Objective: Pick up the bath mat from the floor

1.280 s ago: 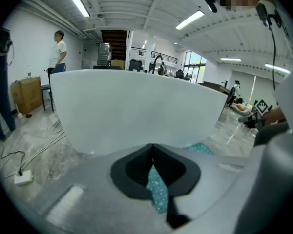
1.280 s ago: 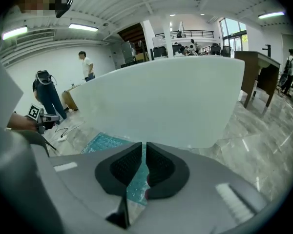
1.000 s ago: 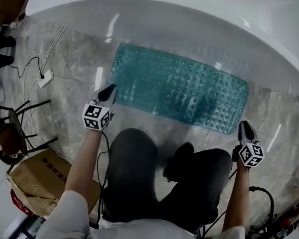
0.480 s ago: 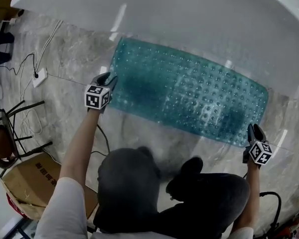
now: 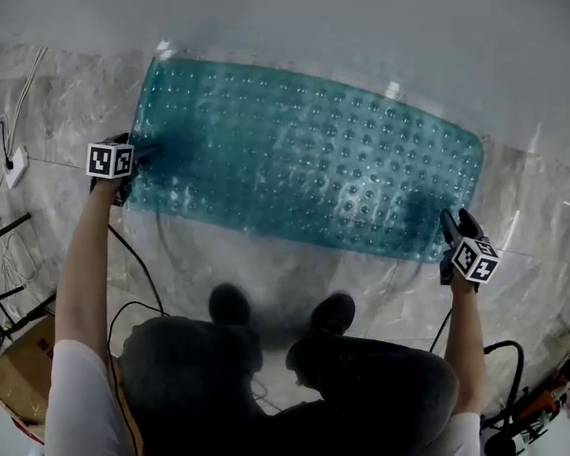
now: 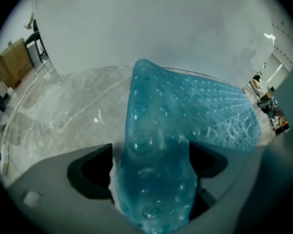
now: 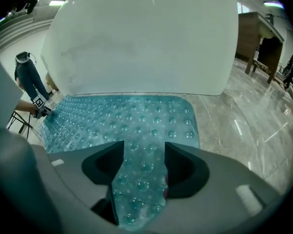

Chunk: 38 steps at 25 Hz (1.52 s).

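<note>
Bath mat (image 5: 304,164) on the floor, one tool at each end

The head view alone shows both tools together. The left tool (image 5: 138,158) is at the left short end of the bath mat, close to the near corner. The right tool (image 5: 456,224) is at the near right corner. The person's dark knees and shoes are just before the near long edge. Only the left tool's view shows a cardboard box (image 6: 12,65), far off at the left. Only the right tool's view shows the left tool's marker cube, small, at the far end of the bath mat, and brown furniture (image 7: 256,33) behind at the right.

The bath mat lies flat on the grey marble floor (image 5: 66,103), with its far long edge along the white bathtub (image 5: 361,17). In each tool's own view, a part of the bath mat runs in between the two jaws. The jaws of both tools have just been opening. They stand apart, the left ones wider, and the bath mat between them is not clamped.

The bath mat is teal and half transparent. It is rectangular with rounded corners, and it is covered in rows of small round bumps that catch the light.
</note>
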Each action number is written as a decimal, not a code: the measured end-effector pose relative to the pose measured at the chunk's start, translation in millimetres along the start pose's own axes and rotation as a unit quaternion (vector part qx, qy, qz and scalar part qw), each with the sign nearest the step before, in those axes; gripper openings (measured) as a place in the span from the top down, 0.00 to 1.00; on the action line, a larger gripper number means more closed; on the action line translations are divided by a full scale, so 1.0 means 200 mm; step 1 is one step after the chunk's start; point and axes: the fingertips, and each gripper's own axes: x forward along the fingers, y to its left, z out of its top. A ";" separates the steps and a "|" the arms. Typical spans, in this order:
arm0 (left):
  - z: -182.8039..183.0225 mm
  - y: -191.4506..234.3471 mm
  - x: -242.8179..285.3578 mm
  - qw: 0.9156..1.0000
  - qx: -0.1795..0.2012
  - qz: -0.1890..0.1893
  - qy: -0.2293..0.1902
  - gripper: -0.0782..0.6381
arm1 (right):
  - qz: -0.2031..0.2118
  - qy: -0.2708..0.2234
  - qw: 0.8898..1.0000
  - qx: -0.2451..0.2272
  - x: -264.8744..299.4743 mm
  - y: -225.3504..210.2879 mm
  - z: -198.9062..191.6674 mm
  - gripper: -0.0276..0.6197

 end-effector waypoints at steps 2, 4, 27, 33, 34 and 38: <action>-0.02 -0.03 0.10 1.000 0.006 0.001 0.014 0.20 | -0.006 0.010 1.000 0.003 0.04 -0.10 -0.05 0.49; -0.02 -0.07 0.15 1.000 0.011 0.009 0.010 0.20 | -0.008 0.018 1.000 0.005 0.07 -0.19 -0.09 0.44; 0.07 -0.60 -0.13 0.992 0.040 -0.079 -0.086 0.86 | 0.007 0.090 0.995 -0.050 0.28 -0.28 -0.12 0.64; 0.11 -0.64 -0.25 0.987 0.005 -0.115 -0.116 0.86 | 0.032 0.064 0.997 -0.004 0.17 -0.20 -0.05 0.89; 0.12 -0.65 -0.30 0.985 0.002 -0.124 -0.120 0.87 | 0.042 0.062 0.997 0.002 0.13 -0.17 -0.03 0.90; 0.15 -0.71 -0.48 0.980 -0.017 -0.149 -0.129 0.87 | 0.079 0.061 0.995 0.010 -0.06 -0.05 0.09 0.91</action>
